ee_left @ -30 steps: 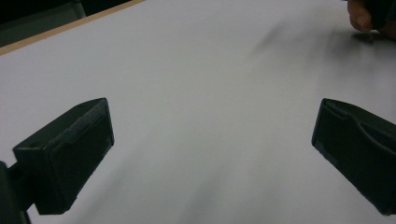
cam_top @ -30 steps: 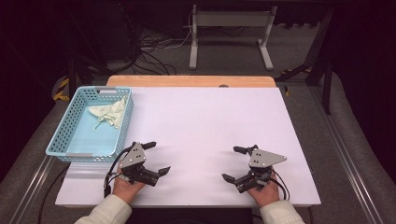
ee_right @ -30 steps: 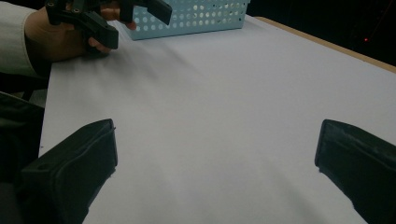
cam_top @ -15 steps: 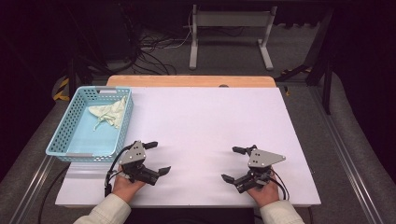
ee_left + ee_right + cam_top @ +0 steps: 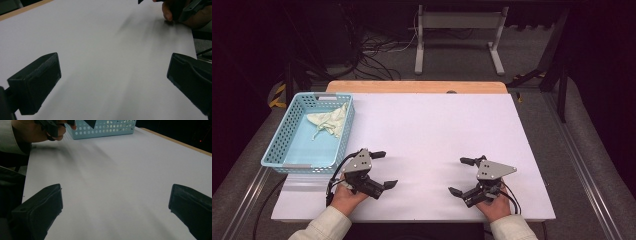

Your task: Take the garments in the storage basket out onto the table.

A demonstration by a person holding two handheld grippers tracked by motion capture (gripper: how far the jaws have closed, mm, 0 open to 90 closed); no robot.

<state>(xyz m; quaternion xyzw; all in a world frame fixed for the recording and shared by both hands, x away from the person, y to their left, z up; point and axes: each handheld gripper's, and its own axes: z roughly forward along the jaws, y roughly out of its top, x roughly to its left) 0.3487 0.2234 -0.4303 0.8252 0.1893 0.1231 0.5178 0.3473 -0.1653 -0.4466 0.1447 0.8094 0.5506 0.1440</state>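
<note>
high view: left gripper [image 5: 383, 169] and right gripper [image 5: 460, 175] agape, basket [image 5: 282, 147] beside left

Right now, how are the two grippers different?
The left gripper sits right beside the blue basket; the right gripper has bare table around it. The left one points right, the right one points left. Both have jaws wide open, holding nothing.

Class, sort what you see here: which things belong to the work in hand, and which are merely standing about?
Part of the work:
- left tool, open
- right tool, open
- cream cloth
- blue basket holding it
- white table

Standing about:
- metal stand
- floor cables
</note>
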